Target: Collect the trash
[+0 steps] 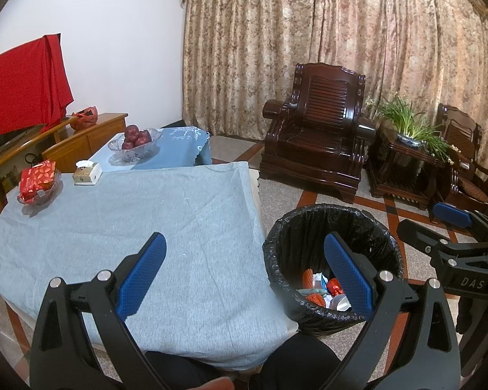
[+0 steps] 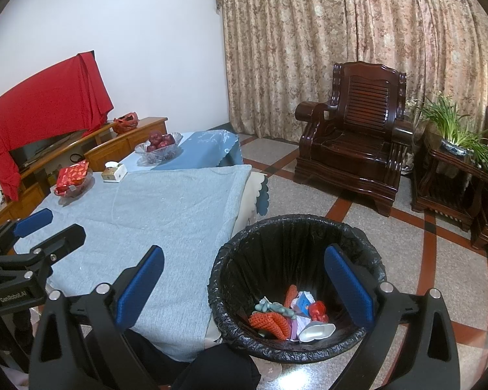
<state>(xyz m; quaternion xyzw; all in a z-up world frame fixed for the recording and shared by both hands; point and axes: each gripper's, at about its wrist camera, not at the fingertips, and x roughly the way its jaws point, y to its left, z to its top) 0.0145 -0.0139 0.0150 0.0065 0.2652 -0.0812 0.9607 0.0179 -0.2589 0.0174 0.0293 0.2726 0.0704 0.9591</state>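
Note:
A bin with a black liner (image 1: 309,227) (image 2: 292,243) stands on the floor by the table's right edge. Inside lies trash (image 2: 286,315) (image 1: 322,289): orange netting, a white cup, a red piece and a blue-white wrapper. My left gripper (image 1: 244,239) is open and holds nothing, with one finger over the grey cloth table (image 1: 179,227) and the other over the bin. My right gripper (image 2: 244,249) is also open and holds nothing, its right finger above the bin. Each gripper shows in the other's view: the right gripper (image 1: 432,224), the left gripper (image 2: 53,224).
At the table's far end sit a glass dish with a red packet (image 1: 37,182), a tissue box (image 1: 88,172) and a bowl of apples (image 1: 135,141). A dark wooden armchair (image 1: 318,136) and a side table with a plant (image 1: 406,149) stand beyond the bin.

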